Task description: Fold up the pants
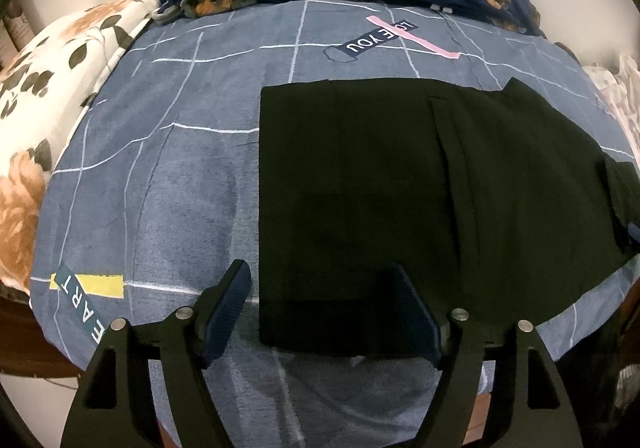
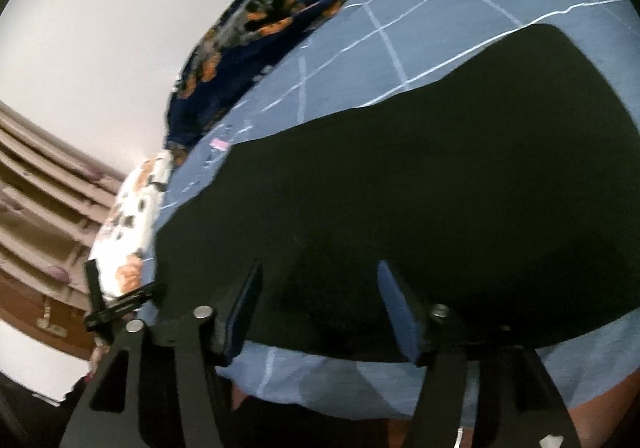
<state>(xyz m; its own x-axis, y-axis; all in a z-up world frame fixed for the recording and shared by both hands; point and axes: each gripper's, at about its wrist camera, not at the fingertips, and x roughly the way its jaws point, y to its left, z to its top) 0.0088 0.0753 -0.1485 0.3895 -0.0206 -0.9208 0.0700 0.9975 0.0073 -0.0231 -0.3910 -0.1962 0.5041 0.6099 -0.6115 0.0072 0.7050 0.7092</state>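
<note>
Pants (image 1: 400, 187) flat on bedsheet (image 1: 168, 167), near edge between spread fingers (image 1: 232, 300)

The black pants (image 2: 400, 187) lie flat on a blue-grey bedsheet (image 2: 340, 59) with white grid lines, reaching close to the bed's near edge. The right gripper (image 2: 318, 288) hangs over the pants' near edge, its fingers (image 2: 394, 300) spread apart with only flat cloth between them. A dark blue blanket (image 2: 280, 15) with orange patches is bunched along the far edge, beside a white flowered pillow (image 2: 128, 232).
</note>
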